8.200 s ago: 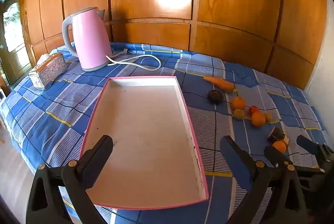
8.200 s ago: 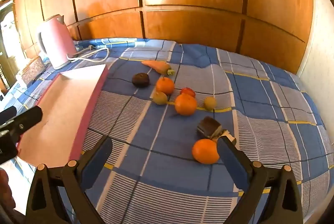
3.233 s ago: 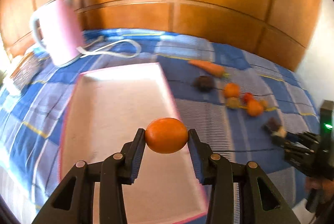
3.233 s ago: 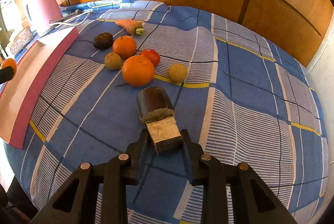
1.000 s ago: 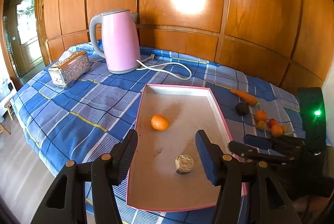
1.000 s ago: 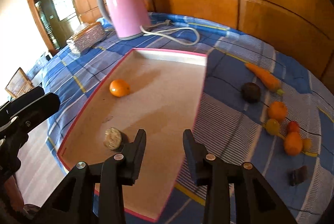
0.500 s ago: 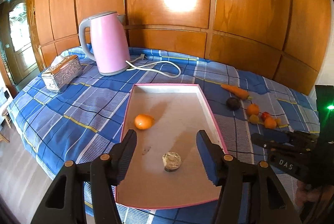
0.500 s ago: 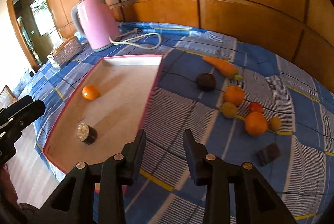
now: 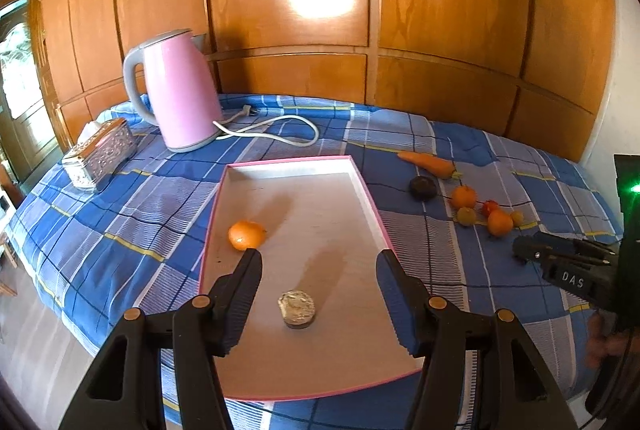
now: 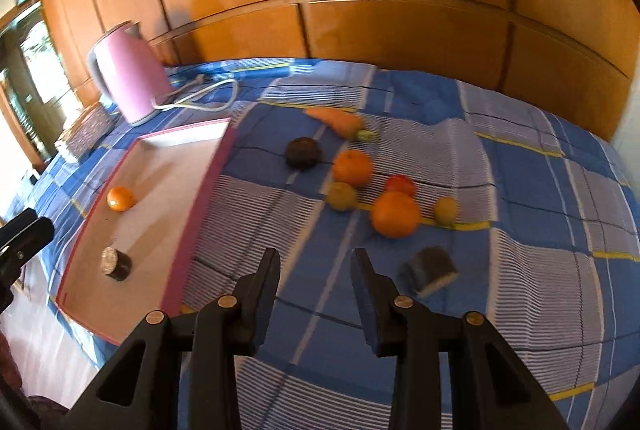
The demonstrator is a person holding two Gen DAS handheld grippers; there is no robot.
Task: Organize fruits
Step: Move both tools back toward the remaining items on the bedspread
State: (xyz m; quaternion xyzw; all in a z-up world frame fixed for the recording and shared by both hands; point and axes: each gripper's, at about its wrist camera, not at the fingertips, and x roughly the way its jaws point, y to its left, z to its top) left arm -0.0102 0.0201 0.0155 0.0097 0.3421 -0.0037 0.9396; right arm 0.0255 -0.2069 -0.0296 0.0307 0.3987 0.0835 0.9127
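Both grippers are hanging empty with their jaws apart: the left gripper (image 9: 318, 258) is hovering over the near end of the tray (image 9: 294, 160), and the right gripper (image 10: 316, 256) is hovering over the cloth (image 10: 540, 189) just right of the tray's long pink edge. Two items are already lying in the tray, an orange (image 9: 247, 235) toward its left wall and a dark cylinder (image 9: 297, 308) with a pale end face nearer the front. The rest are waiting on the cloth to the right of the tray: a carrot (image 10: 335, 120), a dark round fruit (image 10: 303, 152), a small orange (image 10: 352, 167), a greenish fruit (image 10: 342, 195), a red one (image 10: 400, 184), a large orange (image 10: 395, 213), a small yellow one (image 10: 445, 210), and a dark block (image 10: 430, 270). The block is lying closest, just ahead and to the right of the right fingers (image 10: 366, 282), its long side running slantwise across their line, so the gripper would probably need a slight turn to close across its narrow width. The right gripper is plainly the nearer one to the whole cluster; in the left view it is sitting well off to the right, beside the fruit. This view is blurred, so finer detail on the block is hard to judge.
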